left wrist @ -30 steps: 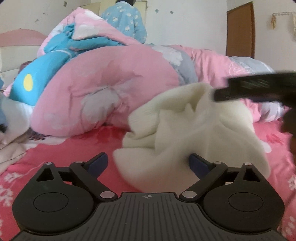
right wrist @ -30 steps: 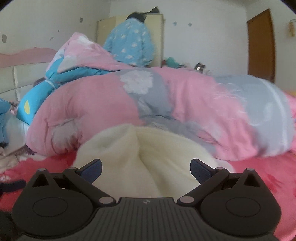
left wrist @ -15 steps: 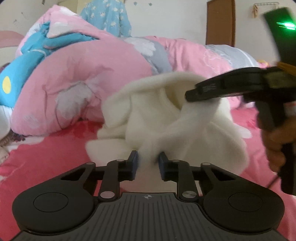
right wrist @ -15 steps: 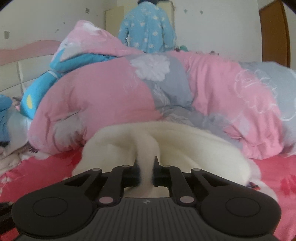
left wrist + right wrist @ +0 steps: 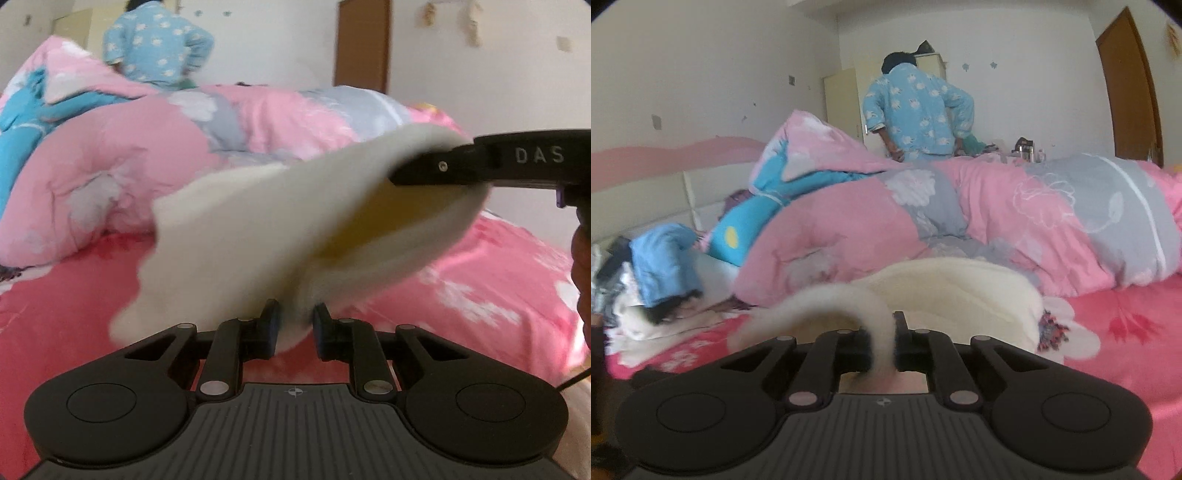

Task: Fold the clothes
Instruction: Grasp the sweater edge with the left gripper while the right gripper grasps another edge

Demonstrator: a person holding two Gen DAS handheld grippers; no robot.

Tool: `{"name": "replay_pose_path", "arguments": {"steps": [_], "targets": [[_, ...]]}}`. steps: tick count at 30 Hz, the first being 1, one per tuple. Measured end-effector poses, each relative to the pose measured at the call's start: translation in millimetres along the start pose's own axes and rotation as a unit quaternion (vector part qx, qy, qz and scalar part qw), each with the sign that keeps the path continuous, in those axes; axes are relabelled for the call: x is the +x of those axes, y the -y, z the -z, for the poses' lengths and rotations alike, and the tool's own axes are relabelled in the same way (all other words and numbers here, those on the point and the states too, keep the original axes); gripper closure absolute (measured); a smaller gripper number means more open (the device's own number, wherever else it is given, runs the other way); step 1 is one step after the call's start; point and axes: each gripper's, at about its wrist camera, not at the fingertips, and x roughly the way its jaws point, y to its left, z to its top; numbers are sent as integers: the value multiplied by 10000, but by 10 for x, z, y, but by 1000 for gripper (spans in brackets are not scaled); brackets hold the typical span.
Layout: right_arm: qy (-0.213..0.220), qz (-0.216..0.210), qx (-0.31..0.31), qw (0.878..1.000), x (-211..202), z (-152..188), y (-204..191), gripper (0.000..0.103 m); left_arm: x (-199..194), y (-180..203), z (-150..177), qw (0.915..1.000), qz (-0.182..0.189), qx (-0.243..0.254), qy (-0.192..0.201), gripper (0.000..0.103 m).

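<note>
The left gripper [image 5: 294,326] pinches the lower edge of the cream fleece garment [image 5: 258,236] between its fingers, above the red bed sheet [image 5: 66,317]. The right gripper [image 5: 882,345] also pinches a fold of it, before the pink quilt [image 5: 849,236].

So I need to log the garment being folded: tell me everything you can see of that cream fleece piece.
The cream fleece garment looks thick, soft and fuzzy, with a yellowish inner face showing. It is lifted off the pink floral bedsheet, stretched between the left gripper and the right gripper, each shut on an edge. Motion blur hides its shape.
</note>
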Motion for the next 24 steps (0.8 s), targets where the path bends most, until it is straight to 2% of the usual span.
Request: {"name": "replay_pose_path", "arguments": {"steps": [2, 6, 10, 14, 17, 18, 19, 24], "targets": [[-46, 55, 137, 9999, -240, 120, 3, 94, -53, 56, 81, 9999, 102, 51, -75, 87], [-384, 466, 545, 9967, -494, 456, 180, 94, -158, 167, 242, 9992, 305, 152, -226, 89], [-884, 892, 1055, 9865, -488, 816, 466, 94, -264, 278, 403, 9977, 508, 254, -376, 87], [-1262, 1077, 837, 9826, -410, 972, 459, 92, -352, 175, 437, 9987, 399, 40, -317, 87], [-1457, 1115, 448, 9820, -458, 960, 357, 80, -414, 56, 438, 9992, 254, -182, -231, 86], [-1466, 1156, 337, 9818, -519, 946, 336, 66, -432, 16, 440, 9992, 206, -257, -208, 86], [-1469, 1193, 234, 9816, -586, 929, 318, 59, -427, -23, 446, 9991, 152, -331, -217, 86], [-1445, 1165, 145, 9825, -865, 796, 297, 51, -251, -210, 448, 9963, -56, -700, -503, 85]]}}
